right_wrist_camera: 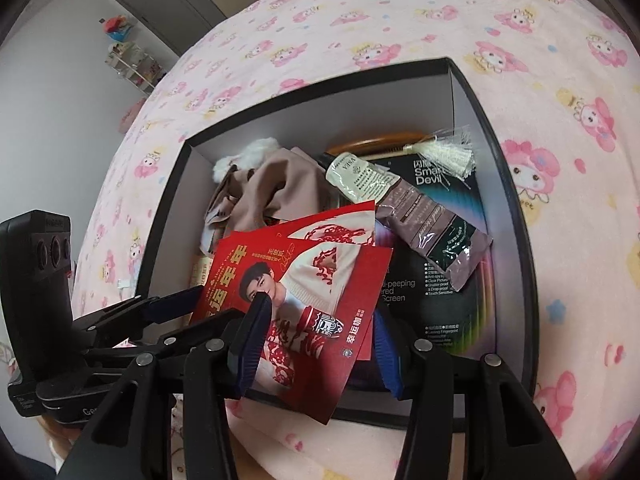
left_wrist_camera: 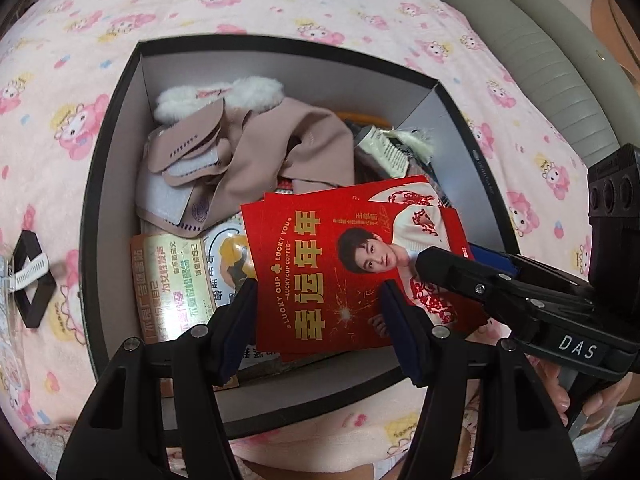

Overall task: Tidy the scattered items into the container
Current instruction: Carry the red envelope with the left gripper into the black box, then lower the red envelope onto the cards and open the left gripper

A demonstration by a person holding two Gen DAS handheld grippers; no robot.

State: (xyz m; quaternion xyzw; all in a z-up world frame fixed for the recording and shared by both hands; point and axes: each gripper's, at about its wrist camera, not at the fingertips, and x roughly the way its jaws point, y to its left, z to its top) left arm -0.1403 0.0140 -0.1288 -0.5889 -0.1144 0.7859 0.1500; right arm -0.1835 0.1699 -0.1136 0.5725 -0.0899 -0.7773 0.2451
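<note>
A black box point(left_wrist_camera: 100, 184) with a white inside stands on the pink bed cover; it also shows in the right wrist view point(right_wrist_camera: 516, 184). It holds pink gloves point(left_wrist_camera: 256, 152), tubes point(right_wrist_camera: 432, 224), a dark screen-protector pack point(right_wrist_camera: 448, 292) and several red cards point(left_wrist_camera: 332, 264). The red cards lie on top near the front wall and also show in the right wrist view point(right_wrist_camera: 304, 304). My left gripper point(left_wrist_camera: 316, 320) is open, with the cards between its fingers. My right gripper point(right_wrist_camera: 316, 340) is open around the same cards and enters the left wrist view from the right point(left_wrist_camera: 472, 276).
A black and white clip point(left_wrist_camera: 30, 276) lies on the bed cover left of the box. A grey padded headboard point(left_wrist_camera: 532, 52) runs at the upper right. A wall, a door and a small shelf point(right_wrist_camera: 132, 64) stand beyond the bed's far left edge.
</note>
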